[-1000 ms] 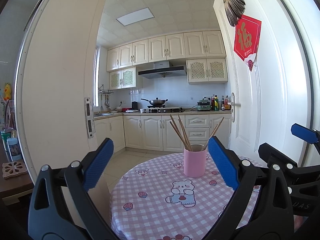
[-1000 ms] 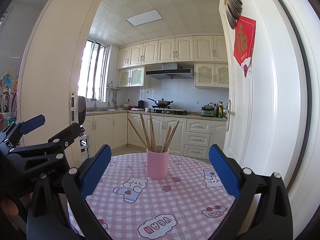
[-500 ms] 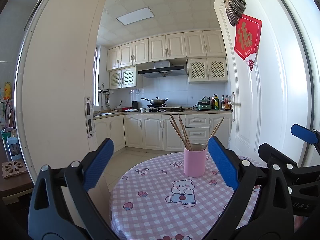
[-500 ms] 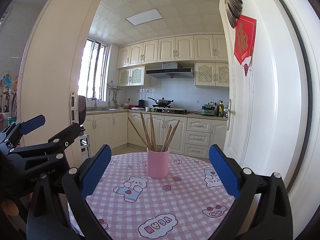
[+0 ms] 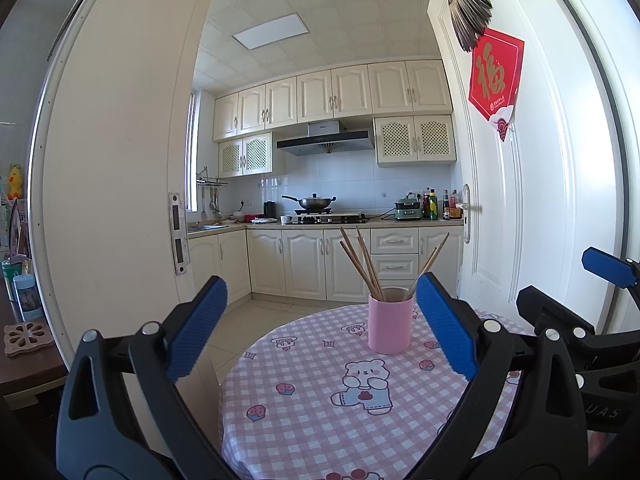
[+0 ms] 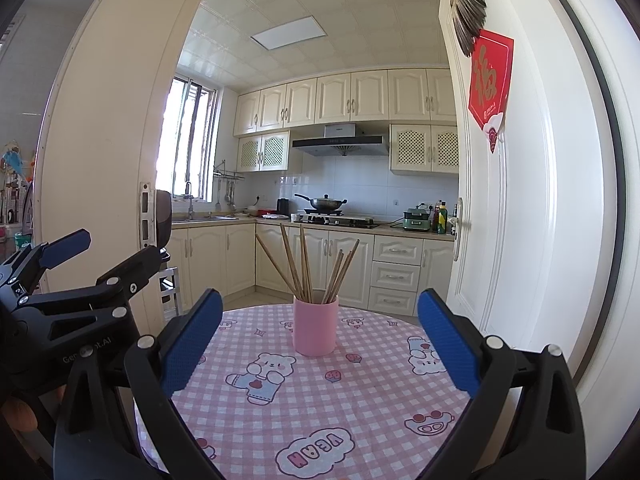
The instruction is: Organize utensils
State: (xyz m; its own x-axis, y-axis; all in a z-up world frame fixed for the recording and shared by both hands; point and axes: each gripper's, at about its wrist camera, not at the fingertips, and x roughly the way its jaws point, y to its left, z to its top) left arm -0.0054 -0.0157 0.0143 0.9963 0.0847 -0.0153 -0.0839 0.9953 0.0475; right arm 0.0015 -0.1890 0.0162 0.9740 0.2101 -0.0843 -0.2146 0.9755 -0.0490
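1. The left tongs (image 5: 322,328) hang over the near left edge of the desk (image 5: 304,420), their blue pads spread wide with nothing between them.
2. The right tongs (image 6: 318,340) hang over the near side of the desk, likewise spread wide and holding nothing.
3. Each pair shows at the edge of the other's view: they sit side by side, apart.
4. A pink cup (image 6: 315,330) stands upright on the far part of the desk, beyond both tongs and touching neither.
5. Wooden chopsticks (image 6: 304,268) stand in the cup, fanned out left and right.
6. The desk wears a pink checked cloth with cartoon bears.
7. Past it, a doorway opens onto a kitchen with cream cabinets (image 5: 304,264) and a wok (image 5: 314,201) on the stove.
8. A red hanging (image 5: 496,76) decorates the open door at right.
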